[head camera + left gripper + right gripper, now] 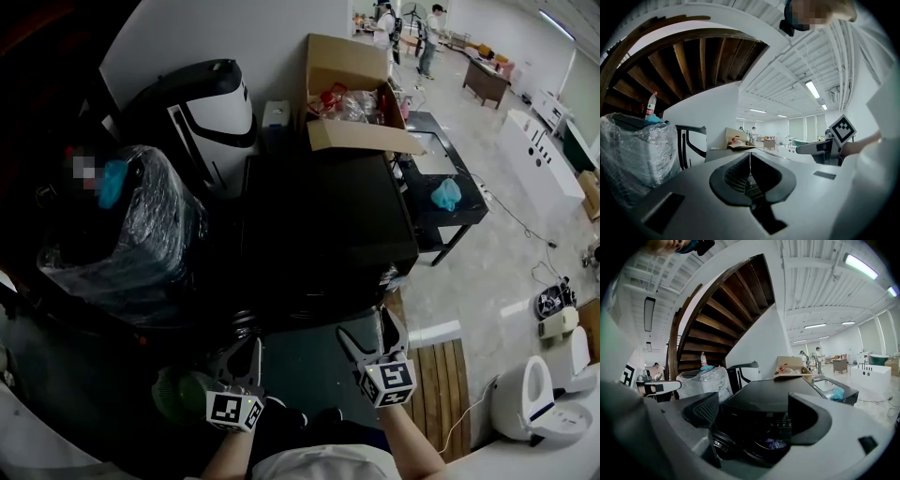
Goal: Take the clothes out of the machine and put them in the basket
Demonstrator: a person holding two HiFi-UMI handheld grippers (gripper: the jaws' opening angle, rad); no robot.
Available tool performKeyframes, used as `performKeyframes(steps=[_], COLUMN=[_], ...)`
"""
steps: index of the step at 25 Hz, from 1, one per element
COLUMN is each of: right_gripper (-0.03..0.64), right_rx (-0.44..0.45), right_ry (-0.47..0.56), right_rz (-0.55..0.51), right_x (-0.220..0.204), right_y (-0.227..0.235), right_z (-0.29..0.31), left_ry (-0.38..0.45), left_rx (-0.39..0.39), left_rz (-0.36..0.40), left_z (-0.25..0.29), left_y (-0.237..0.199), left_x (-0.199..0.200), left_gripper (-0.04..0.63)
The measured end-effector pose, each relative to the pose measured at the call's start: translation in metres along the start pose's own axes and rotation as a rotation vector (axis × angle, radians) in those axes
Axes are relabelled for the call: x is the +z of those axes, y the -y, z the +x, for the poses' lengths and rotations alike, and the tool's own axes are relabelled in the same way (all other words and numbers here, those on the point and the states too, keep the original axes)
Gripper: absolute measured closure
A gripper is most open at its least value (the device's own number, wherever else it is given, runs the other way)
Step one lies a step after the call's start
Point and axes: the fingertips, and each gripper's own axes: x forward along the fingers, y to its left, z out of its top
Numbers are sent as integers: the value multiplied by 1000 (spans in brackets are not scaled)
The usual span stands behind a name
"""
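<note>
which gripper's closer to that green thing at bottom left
Left. The left gripper is just right of the green thing; the right gripper is farther right, in front of the machine.

The machine (323,225) stands centre, with a cardboard box (352,94) at its far end, a plastic-wrapped bundle (122,234) to its left and a low counter (442,221) to its right. The left claw (246,356) and right claw (367,330) are side by side before it.

This looks like a large open-plan lab or test hall, not a home. It has a pale polished floor (506,253), ceiling strip lights (860,266) and a curved wooden staircase (722,319). There is an open cardboard box (347,89), a plastic-wrapped bundle (131,234), loose white appliances (539,398) and trailing cables (514,220). People (429,37) stand near distant desks (486,82).
</note>
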Motion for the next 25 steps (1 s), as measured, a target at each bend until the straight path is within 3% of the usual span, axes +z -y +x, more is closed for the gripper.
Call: performKeyframes(steps=[13, 25], right_gripper=[147, 147], right_rx=[2, -7], right_ry=[-19, 14], right_rz=[26, 16], right_x=[-88, -191], right_y=[4, 20], right_z=[75, 143], left_ry=[-4, 12], left_rx=[-42, -70], left_rz=[-20, -22], left_z=[37, 73], left_y=[-37, -59], left_x=[-88, -201], left_gripper=[575, 575])
